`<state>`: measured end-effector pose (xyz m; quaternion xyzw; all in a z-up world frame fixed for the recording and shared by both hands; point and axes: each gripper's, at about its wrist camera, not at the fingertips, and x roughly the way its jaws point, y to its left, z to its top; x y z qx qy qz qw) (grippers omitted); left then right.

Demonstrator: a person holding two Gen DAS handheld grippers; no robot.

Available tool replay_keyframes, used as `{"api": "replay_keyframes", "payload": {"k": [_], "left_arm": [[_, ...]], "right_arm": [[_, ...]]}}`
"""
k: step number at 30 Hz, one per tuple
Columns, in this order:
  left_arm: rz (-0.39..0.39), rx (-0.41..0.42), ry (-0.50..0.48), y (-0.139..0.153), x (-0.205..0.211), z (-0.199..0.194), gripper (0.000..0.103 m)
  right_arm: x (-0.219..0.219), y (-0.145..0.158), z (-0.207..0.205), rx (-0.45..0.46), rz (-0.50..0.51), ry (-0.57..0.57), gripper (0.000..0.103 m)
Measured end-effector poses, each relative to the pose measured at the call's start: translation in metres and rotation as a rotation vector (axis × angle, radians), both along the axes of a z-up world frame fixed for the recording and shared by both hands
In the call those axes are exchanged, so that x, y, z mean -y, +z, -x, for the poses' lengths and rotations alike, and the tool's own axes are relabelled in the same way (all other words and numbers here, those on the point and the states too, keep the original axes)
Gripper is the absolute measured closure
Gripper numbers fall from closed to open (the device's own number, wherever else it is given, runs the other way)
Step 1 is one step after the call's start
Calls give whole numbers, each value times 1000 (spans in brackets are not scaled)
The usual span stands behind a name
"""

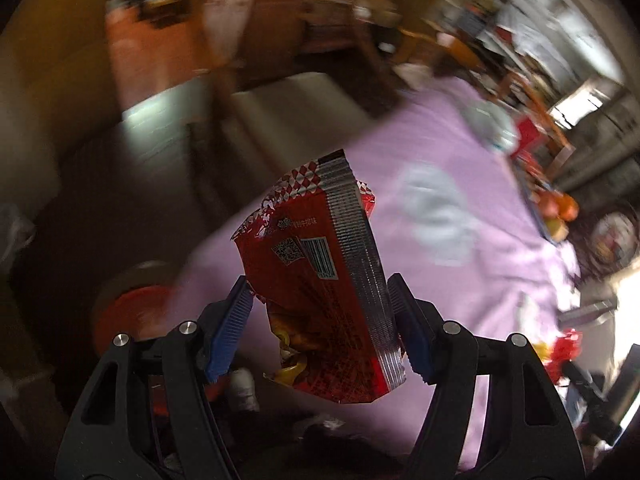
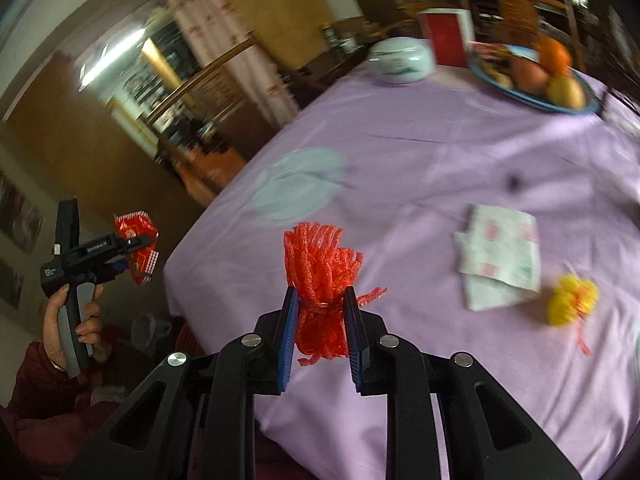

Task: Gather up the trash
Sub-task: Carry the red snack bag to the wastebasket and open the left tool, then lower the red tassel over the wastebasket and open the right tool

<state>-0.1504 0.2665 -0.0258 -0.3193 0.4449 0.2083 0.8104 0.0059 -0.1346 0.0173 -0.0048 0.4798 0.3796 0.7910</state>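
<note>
Left wrist: red wrapper (image 1: 320, 280) clamped between fingers (image 1: 230, 332).

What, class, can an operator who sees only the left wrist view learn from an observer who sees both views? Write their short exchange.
Operator: My left gripper grips a red snack wrapper. What does the right gripper hold?
Observer: The right gripper is shut on a bunched red foam net.
Operator: Is any trash left on the purple tablecloth?
Observer: Yes, a crumpled white paper wrapper lies flat on it.
Operator: Anything else?
Observer: A yellow foam net lies just beside that paper.
</note>
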Motion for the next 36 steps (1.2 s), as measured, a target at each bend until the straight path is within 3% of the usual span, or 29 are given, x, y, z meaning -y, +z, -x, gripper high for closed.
{"api": "replay_keyframes", "payload": {"k": [4, 8, 13, 16, 23, 36], "left_arm": [[32, -50, 122, -24, -38, 62, 34], [60, -127, 188, -54, -56, 99, 32], [156, -134, 264, -76, -66, 130, 15], [168, -135, 294, -79, -70, 143, 11], [149, -147, 344, -77, -70, 165, 11], [18, -225, 497, -62, -66, 248, 11]], "right_arm": [[-41, 5, 15, 10, 24, 78, 80], [-73, 7, 26, 20, 50, 143, 80], [-110, 12, 46, 39, 86, 227, 80], [-133, 14, 58, 46, 103, 283, 80], [-179, 12, 82, 41, 120, 412, 80], [-291, -6, 154, 0, 143, 773, 76]]}}
